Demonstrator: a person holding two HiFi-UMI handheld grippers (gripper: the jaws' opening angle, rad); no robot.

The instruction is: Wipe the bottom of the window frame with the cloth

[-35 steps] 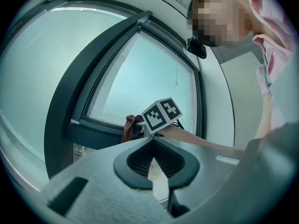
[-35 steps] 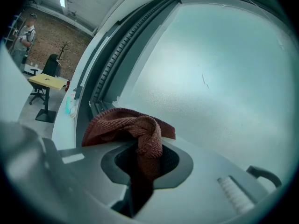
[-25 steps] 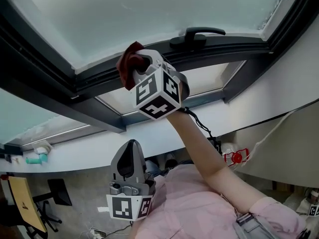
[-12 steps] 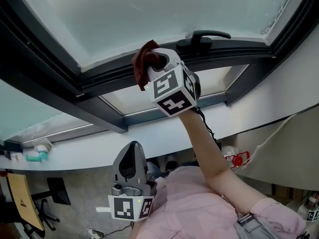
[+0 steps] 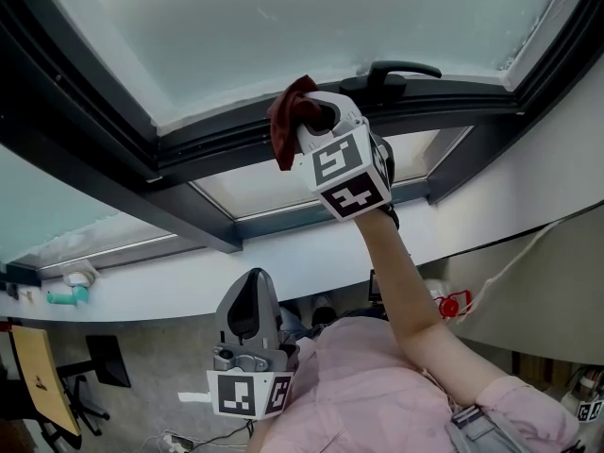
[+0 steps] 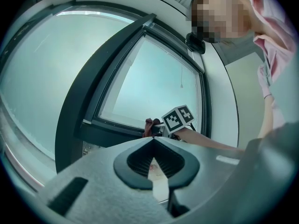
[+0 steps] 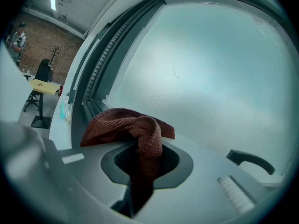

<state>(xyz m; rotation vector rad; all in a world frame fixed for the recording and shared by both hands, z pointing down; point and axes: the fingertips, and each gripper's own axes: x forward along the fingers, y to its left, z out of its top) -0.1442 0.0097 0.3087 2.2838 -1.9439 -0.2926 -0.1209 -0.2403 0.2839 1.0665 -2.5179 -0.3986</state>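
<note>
My right fingers (image 7: 205,171) pinch the red cloth (image 7: 135,129) against the bottom edge of the window frame (image 5: 217,144), near the handle (image 5: 401,69); my left fingers (image 6: 93,185) hang pressed together, empty. Wiping toward that handle, the bunched cloth could snag and pull loose

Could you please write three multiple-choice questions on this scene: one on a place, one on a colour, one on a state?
1. Where is the cloth?
A) on the white sill
B) at the dark window frame, left of the window handle
C) on the floor
2. Its colour?
A) blue
B) white
C) dark red
3. The left gripper is:
A) shut, empty
B) shut on the cloth
C) wide open
Answers: B, the right gripper holds it there; C, the right gripper view shows it; A, its fingers meet with nothing between.
</note>
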